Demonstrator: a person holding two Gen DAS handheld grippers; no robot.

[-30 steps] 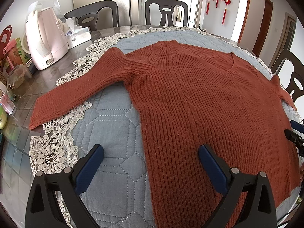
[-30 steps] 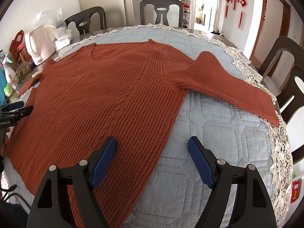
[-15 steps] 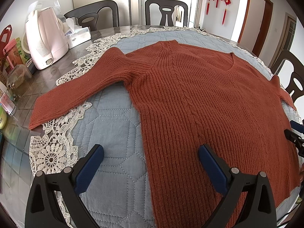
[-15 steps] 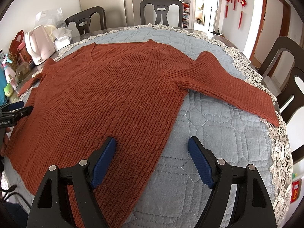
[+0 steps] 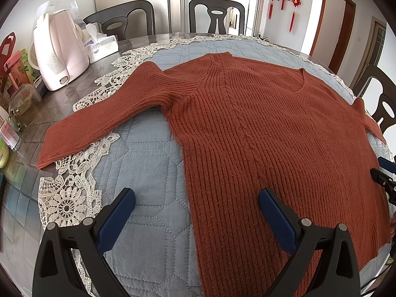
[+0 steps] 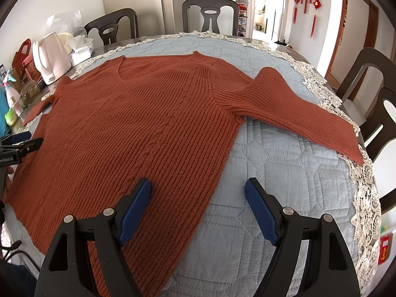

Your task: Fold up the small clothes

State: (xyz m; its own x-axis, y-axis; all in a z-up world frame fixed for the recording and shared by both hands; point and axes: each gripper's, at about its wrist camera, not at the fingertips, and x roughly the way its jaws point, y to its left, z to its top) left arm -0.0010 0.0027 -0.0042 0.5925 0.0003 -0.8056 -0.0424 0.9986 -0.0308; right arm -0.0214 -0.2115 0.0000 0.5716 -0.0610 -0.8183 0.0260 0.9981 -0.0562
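Nothing has moved: both claws, left (image 5: 196, 214) and right (image 6: 198, 204), gape empty above the sweater's (image 5: 259, 136) side edges.

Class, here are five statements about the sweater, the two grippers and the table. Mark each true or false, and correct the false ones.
1. The rust-red sweater lies spread flat on the grey quilted cloth. True.
2. The left gripper is clamped on the sweater's hem. False: its jaws stand open, holding nothing.
3. The right gripper is open, with one finger over the sweater and the other over the cloth. True.
4. Both sleeves are already folded across the body. False: each sleeve, such as the one in the right wrist view, stretches outward.
5. A pink kettle stands on the sweater. False: it stands on the bare table beside the cloth.
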